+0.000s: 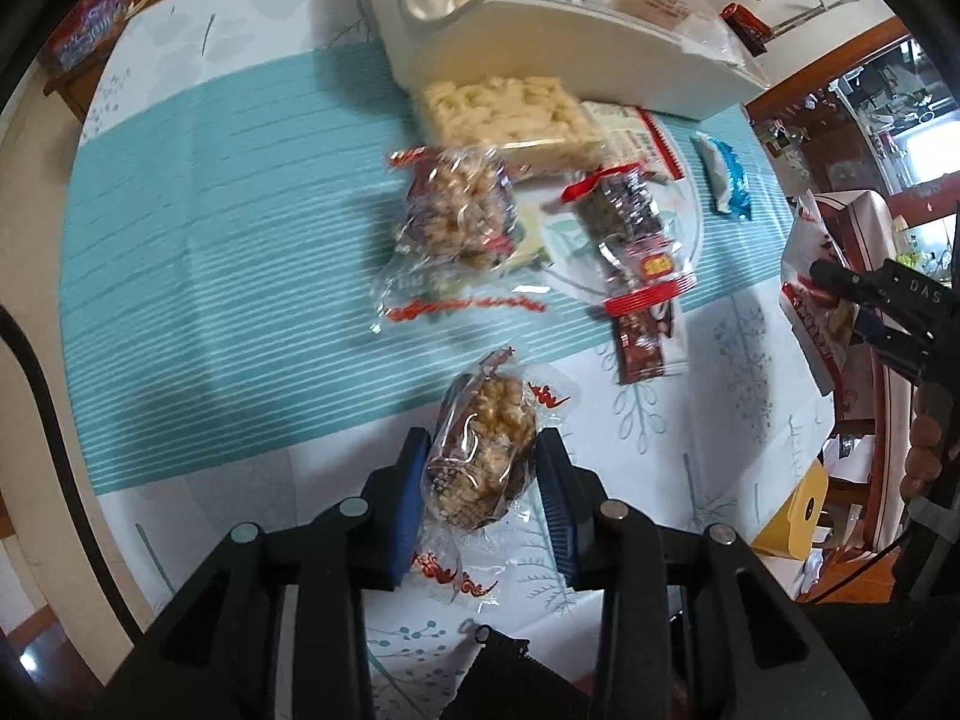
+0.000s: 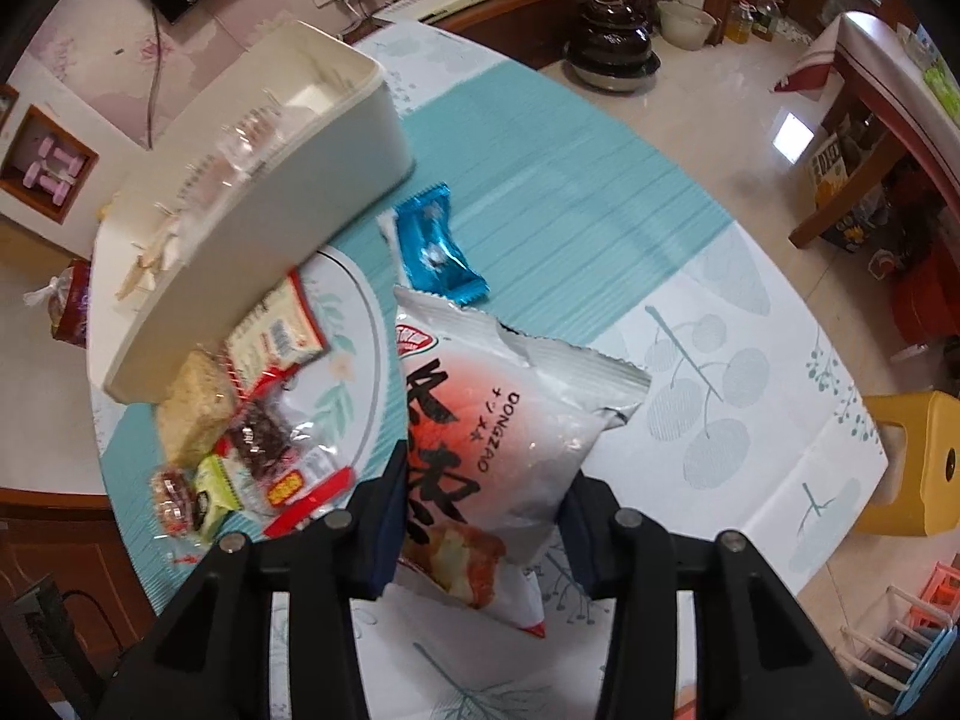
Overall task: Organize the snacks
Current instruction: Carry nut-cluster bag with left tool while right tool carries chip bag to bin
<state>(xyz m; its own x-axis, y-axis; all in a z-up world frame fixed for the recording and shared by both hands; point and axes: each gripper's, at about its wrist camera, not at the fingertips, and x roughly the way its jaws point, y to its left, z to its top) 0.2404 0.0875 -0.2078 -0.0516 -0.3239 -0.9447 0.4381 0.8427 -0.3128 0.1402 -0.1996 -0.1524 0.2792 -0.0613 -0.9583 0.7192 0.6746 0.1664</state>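
Observation:
My left gripper (image 1: pixel 480 456) is shut on a clear-wrapped puffed-grain snack ball (image 1: pixel 483 450) and holds it above the table. My right gripper (image 2: pixel 486 480) is shut on a white and red snack bag (image 2: pixel 498 420); it also shows at the right edge of the left wrist view (image 1: pixel 822 294). A white storage bin (image 1: pixel 540 42), also in the right wrist view (image 2: pixel 252 192), holds several snacks at the far side. In front of it lie a pale rice-cracker block (image 1: pixel 510 114), another puffed-grain pack (image 1: pixel 456 210), a red-trimmed pack (image 1: pixel 636 228) and a blue candy wrapper (image 2: pixel 435 246).
A glass plate (image 2: pixel 354 360) lies under some of the snacks. The table has a teal striped and white leaf-print cloth (image 1: pixel 210 210). A brown sachet (image 1: pixel 645 342) lies near the plate. A yellow stool (image 2: pixel 918 462) stands beside the table. A red box (image 1: pixel 90 24) sits at the far left.

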